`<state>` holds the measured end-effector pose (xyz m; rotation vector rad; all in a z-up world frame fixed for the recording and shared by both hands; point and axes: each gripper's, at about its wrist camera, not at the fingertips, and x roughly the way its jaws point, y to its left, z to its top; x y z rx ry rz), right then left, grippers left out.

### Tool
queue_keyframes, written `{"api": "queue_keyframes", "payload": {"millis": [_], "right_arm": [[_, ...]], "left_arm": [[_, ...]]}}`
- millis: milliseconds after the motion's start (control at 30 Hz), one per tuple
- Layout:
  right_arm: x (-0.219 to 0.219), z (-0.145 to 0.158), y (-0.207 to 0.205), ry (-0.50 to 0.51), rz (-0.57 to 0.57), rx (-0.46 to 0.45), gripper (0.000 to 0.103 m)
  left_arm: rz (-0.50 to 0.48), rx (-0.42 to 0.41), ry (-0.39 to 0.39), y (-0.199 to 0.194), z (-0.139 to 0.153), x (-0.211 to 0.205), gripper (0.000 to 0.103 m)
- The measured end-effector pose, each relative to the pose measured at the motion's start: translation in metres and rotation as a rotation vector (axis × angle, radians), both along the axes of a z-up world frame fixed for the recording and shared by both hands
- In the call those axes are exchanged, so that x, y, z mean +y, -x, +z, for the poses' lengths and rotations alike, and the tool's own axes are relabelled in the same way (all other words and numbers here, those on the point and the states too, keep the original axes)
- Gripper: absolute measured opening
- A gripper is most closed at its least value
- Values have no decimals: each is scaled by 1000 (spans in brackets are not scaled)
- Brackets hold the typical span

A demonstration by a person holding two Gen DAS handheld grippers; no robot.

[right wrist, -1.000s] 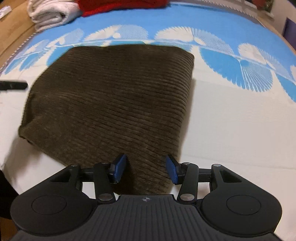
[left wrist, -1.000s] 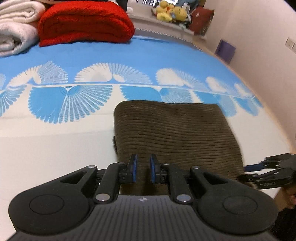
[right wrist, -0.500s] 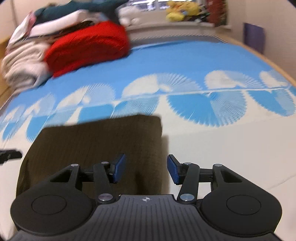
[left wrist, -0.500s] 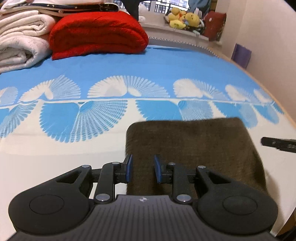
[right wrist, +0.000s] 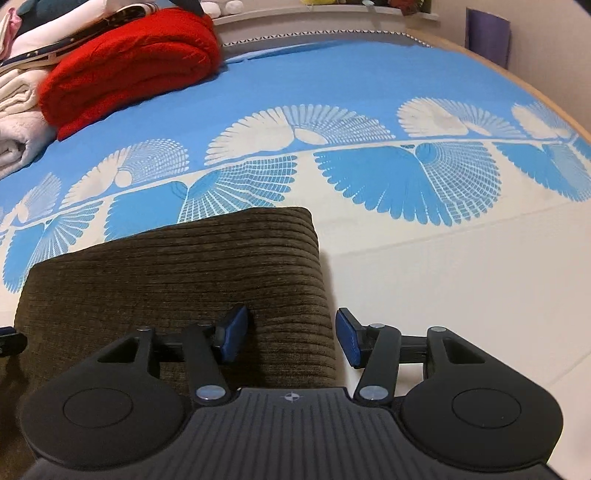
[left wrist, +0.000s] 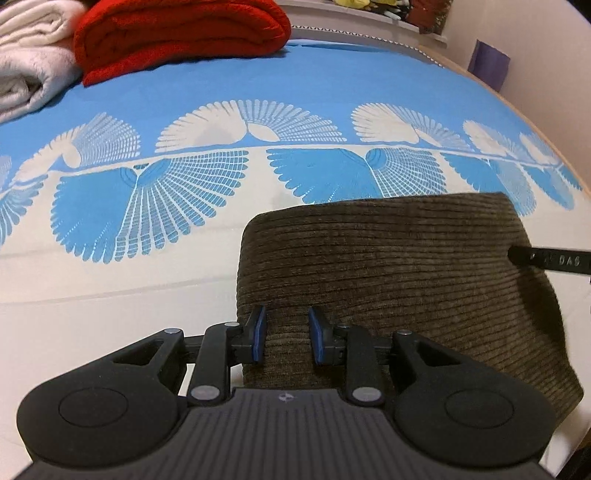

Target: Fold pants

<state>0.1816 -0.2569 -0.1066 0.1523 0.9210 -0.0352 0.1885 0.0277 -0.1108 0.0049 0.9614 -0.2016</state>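
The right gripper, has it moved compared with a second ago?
Yes. The right gripper has drawn back from the brown pants; more of the blue-patterned sheet shows beyond them.

Both wrist cameras look steeply down from close above the folded pants (left wrist: 388, 280) (right wrist: 177, 280), facing the red blanket (left wrist: 177, 33) (right wrist: 129, 66) beyond; both share these.

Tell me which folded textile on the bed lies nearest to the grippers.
The brown corduroy pants: they lie directly under both grippers, while the red blanket and white blanket rest at the far end.

Open blue-and-white patterned bedspread (left wrist: 155, 280) surrounds the folded brown corduroy pants (left wrist: 399, 280) on the left and far sides. A rolled red blanket (left wrist: 177, 33) and folded white towels (left wrist: 26, 55) block the far-left corner.
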Motion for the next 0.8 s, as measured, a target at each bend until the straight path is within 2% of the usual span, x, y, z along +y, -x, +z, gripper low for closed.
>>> {"api": "queue_keyframes", "payload": {"millis": [333,433,533,600,633,667,700,767,800], "right_arm": [[0,15,18,0,-8,-7,57],[0,26,35,-7,26,-13,60],[2,33,55,-15,109,0,60],[6,30,67,11,178,49,63],[8,22,72,30,207,110,65],[9,12,76,58,226,186,65],[9,6,81,79,233,230,67],[6,16,92,94,206,190,68],[5,27,97,102,190,144,68]], "left_arm": [[-4,-36,14,19,19,7,33],[4,-65,37,33,30,18,33],[-39,-97,47,49,38,21,33],[-78,-15,1,53,26,15,34],[-93,38,-57,56,15,11,38],[-100,32,-99,60,12,8,46],[-100,0,-135,66,17,4,47],[-76,-81,-154,78,35,1,49],[-55,-130,-146,87,47,2,57]]}}
